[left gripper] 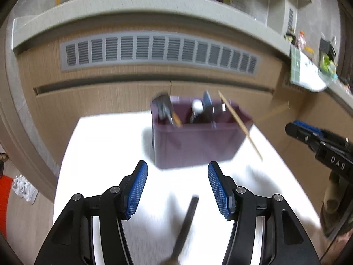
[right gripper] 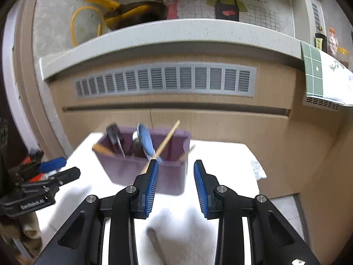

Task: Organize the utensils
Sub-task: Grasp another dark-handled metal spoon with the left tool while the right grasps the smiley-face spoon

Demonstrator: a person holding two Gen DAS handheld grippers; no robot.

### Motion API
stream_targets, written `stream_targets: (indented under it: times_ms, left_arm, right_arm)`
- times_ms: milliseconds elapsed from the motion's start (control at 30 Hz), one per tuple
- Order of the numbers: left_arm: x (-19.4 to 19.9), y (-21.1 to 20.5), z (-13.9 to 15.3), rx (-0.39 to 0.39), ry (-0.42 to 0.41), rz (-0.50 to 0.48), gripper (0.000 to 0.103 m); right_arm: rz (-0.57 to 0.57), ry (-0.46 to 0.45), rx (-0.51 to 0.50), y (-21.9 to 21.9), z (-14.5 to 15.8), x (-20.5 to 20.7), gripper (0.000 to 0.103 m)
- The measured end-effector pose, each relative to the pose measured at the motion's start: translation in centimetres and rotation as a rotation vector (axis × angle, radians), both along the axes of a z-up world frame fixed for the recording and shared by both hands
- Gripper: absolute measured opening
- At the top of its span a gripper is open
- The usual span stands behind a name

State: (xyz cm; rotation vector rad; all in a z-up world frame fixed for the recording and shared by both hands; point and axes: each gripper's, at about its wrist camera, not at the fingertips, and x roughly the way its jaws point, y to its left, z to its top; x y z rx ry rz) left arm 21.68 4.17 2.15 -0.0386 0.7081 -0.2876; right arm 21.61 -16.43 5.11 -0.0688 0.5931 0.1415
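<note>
While both pairs of tongs hang over the white-covered worktop [left gripper: 106, 137], I take stock. My left tongs [left gripper: 177, 187] stand spread wide with nothing between the blue pads; my right tongs [right gripper: 176, 185] are likewise parted and empty. The landmark is the purple bin [left gripper: 198, 141], standing toward the far edge of the worktop. Several utensils already stand in it: a dark-handled tool at its left end, a blue spoon [right gripper: 146, 142] near the middle, and a wooden chopstick [right gripper: 164, 145] leaning out over its front rim. One dark-handled utensil [left gripper: 186, 223] lies flat on the cloth on the near side of the bin, showing between my left fingers in the left view and low in the right view; blur hides what kind it is.

I judge the sorting mostly done, with this loose piece as the step in hand. Next I would lower one pair of tongs over its handle, close across its narrow width, lift, then drop it upright into the bin, minding the leaning chopstick.
</note>
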Motion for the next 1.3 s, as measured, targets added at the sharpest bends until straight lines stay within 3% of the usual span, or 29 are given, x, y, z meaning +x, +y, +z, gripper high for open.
stream_targets:
  times_ms: [133, 267, 467, 600, 733, 767, 867, 967, 1033, 1300]
  left_arm:
    - [-1.8, -0.1, -2.4, 0.014, 0.076, -0.017, 0.058]
    - [-4.8, 0.5, -4.7, 0.014, 0.153, -0.03, 0.058]
    - [-7.2, 1.5, -7.4, 0.013, 0.233, -0.006, 0.058]
    - [-7.7, 1.3, -8.2, -0.009, 0.267, -0.016, 0.058]
    - [-7.9, 0.2, -8.0, -0.038, 0.303, -0.092, 0.058]
    - [-7.8, 0.0, -7.8, -0.064, 0.321, -0.112, 0.058]
    - [-7.5, -0.2, -7.1, -0.084, 0.345, -0.139, 0.058]
    - [-6.7, -0.3, -5.9, -0.038, 0.322, -0.128, 0.058]
    - [-5.8, -0.5, -5.5, 0.001, 0.313, -0.119, 0.058]
    - [-1.5, -4.4, -6.3, 0.176, 0.333, -0.159, 0.055]
  right_arm:
    - [0.028, 0.062, -0.029, -0.3, -2.1, -1.4, 0.031]
    - [0.054, 0.169, -0.022, -1.2, -5.0, -2.8, 0.039]
    - [0.102, 0.331, -0.017, -1.8, -9.7, -4.5, 0.039]
    - [0.102, 0.384, 0.003, -1.6, -11.2, -4.6, 0.039]
    - [0.135, 0.388, -0.005, -0.7, -11.2, -3.8, 0.039]
    - [0.153, 0.391, -0.023, 0.0, -11.1, -3.2, 0.038]
    - [0.211, 0.409, -0.075, 1.6, -11.5, -2.2, 0.024]
    - [0.223, 0.443, -0.117, 2.6, -12.1, -1.0, 0.02]
    - [0.226, 0.441, -0.145, 3.0, -12.1, -0.9, 0.009]
    - [0.209, 0.446, -0.088, 1.3, -11.6, -2.6, 0.007]
